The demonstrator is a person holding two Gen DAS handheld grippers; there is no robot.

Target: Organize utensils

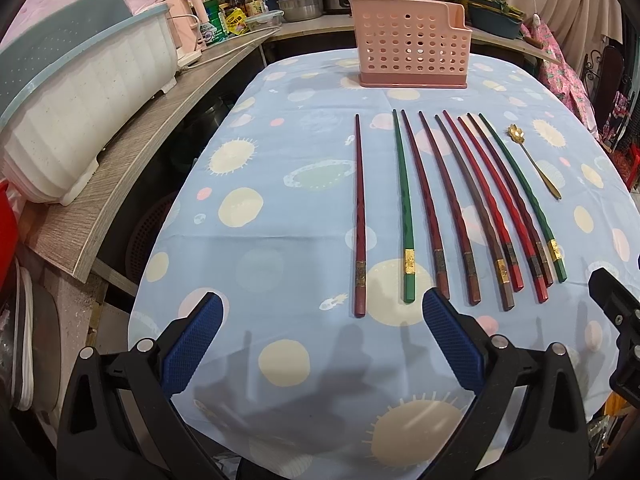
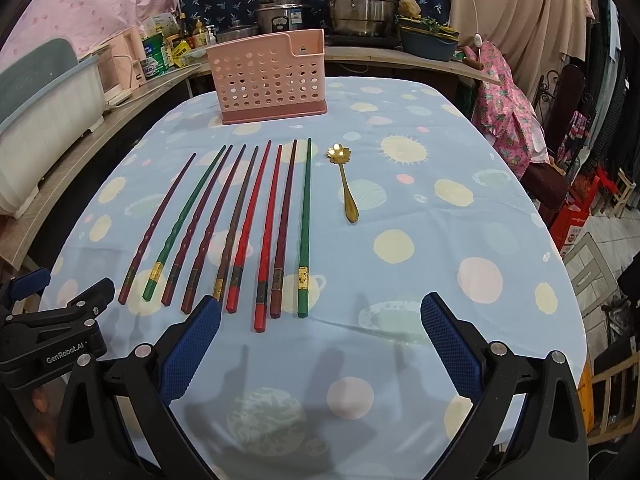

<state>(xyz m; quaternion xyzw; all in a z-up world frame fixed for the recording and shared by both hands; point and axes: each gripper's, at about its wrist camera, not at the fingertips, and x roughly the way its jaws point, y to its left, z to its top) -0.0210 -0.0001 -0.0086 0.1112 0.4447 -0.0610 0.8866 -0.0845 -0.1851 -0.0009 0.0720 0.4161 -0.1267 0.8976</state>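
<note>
Several chopsticks [image 1: 448,204] [image 2: 256,224], dark red, bright red, brown and green, lie side by side on the blue patterned tablecloth. A small gold spoon [image 1: 534,162] [image 2: 345,182] with a flower-shaped bowl lies to their right. A pink perforated utensil holder [image 1: 410,48] [image 2: 270,78] stands upright at the far end of the table. My left gripper [image 1: 322,316] is open and empty, just short of the near ends of the leftmost chopsticks. My right gripper [image 2: 320,316] is open and empty, near the ends of the rightmost chopsticks.
A white and blue dish rack [image 1: 76,116] sits on a wooden counter [image 1: 132,196] to the left. Pots and bottles [image 2: 356,4] line the counter behind the table. A chair with pink cloth [image 2: 508,120] stands at the right. The tablecloth [image 2: 440,240] ends close on both sides.
</note>
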